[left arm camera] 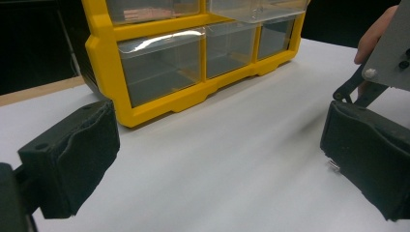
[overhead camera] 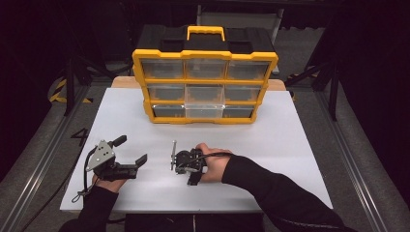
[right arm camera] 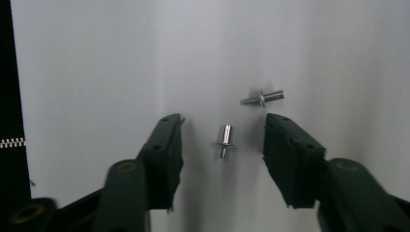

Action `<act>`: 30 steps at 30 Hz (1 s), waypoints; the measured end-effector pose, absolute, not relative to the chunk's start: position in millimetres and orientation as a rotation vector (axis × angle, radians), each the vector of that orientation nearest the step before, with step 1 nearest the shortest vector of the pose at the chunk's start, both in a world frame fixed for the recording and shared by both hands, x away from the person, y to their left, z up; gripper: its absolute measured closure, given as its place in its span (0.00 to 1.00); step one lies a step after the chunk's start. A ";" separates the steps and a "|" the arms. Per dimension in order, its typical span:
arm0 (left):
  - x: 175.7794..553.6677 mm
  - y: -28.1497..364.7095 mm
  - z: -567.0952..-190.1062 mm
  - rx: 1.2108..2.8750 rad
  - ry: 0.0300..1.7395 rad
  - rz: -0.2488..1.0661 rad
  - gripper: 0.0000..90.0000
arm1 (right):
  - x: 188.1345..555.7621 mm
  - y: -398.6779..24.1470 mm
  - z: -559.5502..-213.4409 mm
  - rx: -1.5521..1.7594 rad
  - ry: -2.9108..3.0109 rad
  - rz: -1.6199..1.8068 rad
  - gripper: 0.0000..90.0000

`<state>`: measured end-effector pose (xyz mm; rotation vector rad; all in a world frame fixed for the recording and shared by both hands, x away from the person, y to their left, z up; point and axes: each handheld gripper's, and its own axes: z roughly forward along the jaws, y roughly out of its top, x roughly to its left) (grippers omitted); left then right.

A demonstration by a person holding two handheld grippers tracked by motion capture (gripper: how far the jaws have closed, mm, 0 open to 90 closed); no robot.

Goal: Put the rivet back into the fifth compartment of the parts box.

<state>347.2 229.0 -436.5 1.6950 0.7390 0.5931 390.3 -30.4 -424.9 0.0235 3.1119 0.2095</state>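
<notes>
- Black foam pads of the right hand-held gripper (right arm camera: 222, 140) point down at the white bench (overhead camera: 290, 145); jaws part-open, not touching anything.
- Small metal rivet (right arm camera: 225, 141) lies on the bench in the gap between those pads, clear of both.
- Second rivet (right arm camera: 262, 98) lies just beyond the tip of one pad, apart from the first.
- High view: right hand-held gripper (overhead camera: 180, 162) sits near the bench's front centre, the person's hand wrapped round it.
- Left hand-held gripper (overhead camera: 130, 154) sits near the front left of the bench, jaws wide apart, nothing between them.
- Yellow-framed drawer organiser (overhead camera: 205, 79) stands at the far side of the bench, clear drawers facing the person, well apart from both grippers.
</notes>
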 end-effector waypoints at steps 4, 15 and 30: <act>347.1 228.9 -436.5 1.695 0.738 0.593 0.01 | 391.0 -29.4 -423.8 0.025 3.128 0.197 0.71; 346.9 229.2 -436.3 1.695 0.740 0.594 0.02 | 391.7 -27.8 -422.7 0.031 3.124 0.180 0.91; 346.7 229.2 -436.1 1.693 0.740 0.595 0.02 | 396.7 -29.5 -383.6 0.027 3.116 0.206 0.92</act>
